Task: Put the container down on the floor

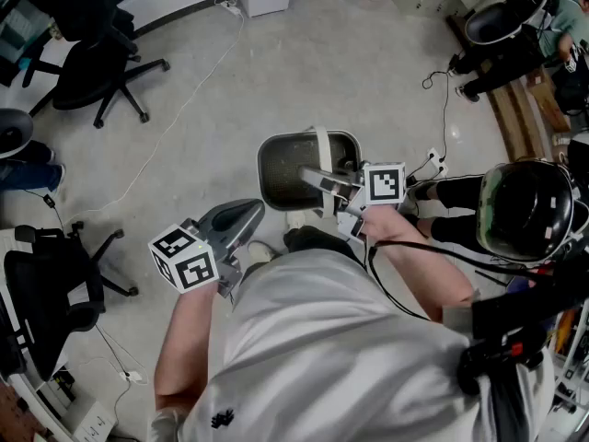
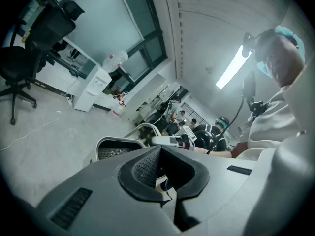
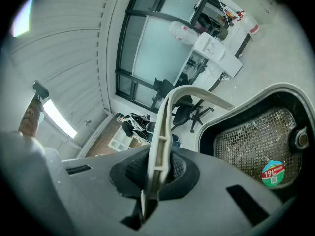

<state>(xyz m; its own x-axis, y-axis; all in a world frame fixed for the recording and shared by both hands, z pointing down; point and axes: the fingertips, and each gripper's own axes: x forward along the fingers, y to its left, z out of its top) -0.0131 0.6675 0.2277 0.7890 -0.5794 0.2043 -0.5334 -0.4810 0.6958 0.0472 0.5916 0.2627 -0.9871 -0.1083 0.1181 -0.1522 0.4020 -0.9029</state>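
Pale plastic handle [image 3: 160, 132] is all the right gripper [image 3: 156, 173] pinches, fingers clamped on that thin strip. The dark mesh container [image 1: 293, 168], seemingly hanging above the floor [image 1: 368, 72] by the person's feet, could swing, tilt or slip free. The left gripper [image 2: 165, 178], fingers pressed together on nothing, offers no support.

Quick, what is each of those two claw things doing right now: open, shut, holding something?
Left gripper: shut, nothing between its jaws.
Right gripper: shut on the handle of the container.
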